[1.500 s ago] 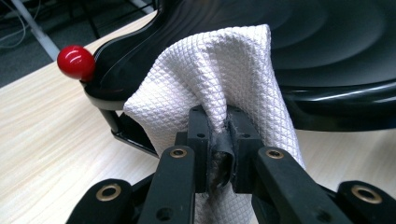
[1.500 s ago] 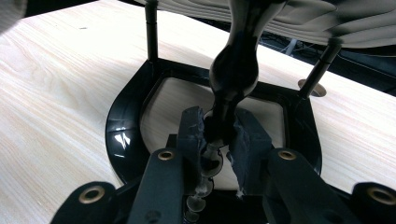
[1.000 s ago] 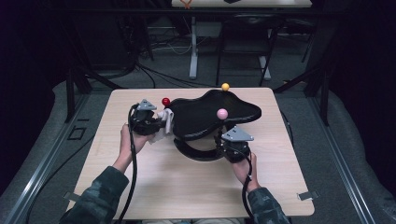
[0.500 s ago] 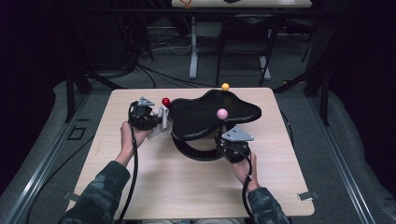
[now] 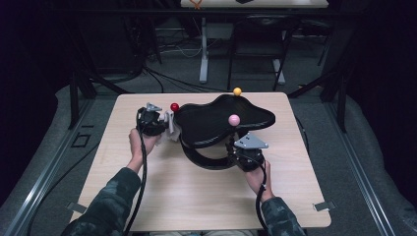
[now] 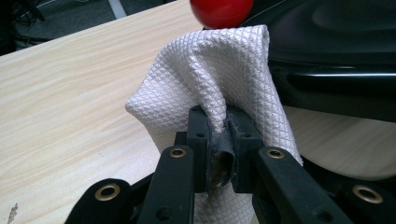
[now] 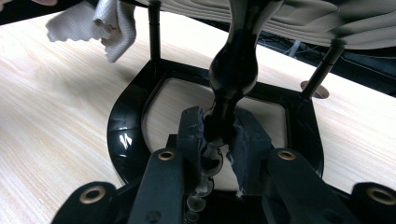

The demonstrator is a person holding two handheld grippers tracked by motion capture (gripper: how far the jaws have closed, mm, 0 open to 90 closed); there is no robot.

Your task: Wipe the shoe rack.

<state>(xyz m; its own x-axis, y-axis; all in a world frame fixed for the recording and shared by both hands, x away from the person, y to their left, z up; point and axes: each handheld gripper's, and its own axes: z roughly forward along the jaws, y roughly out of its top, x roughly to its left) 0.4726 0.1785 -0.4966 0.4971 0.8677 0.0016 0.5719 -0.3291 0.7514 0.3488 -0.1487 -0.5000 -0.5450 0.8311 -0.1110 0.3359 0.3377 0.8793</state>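
My left gripper (image 5: 164, 124), clamped on the cloth (image 6: 210, 84), has dropped to the tray's (image 5: 221, 120) left rim, ready to wipe. My right gripper (image 7: 219, 135) pinches the stand's post (image 7: 233, 70), steadying it.

No text, label, brand, number or sign could be read on anything in these pictures. The table (image 5: 196, 196) bore only plain wood grain. Any small marks that might have stood on the dark floor were too dim to make out.
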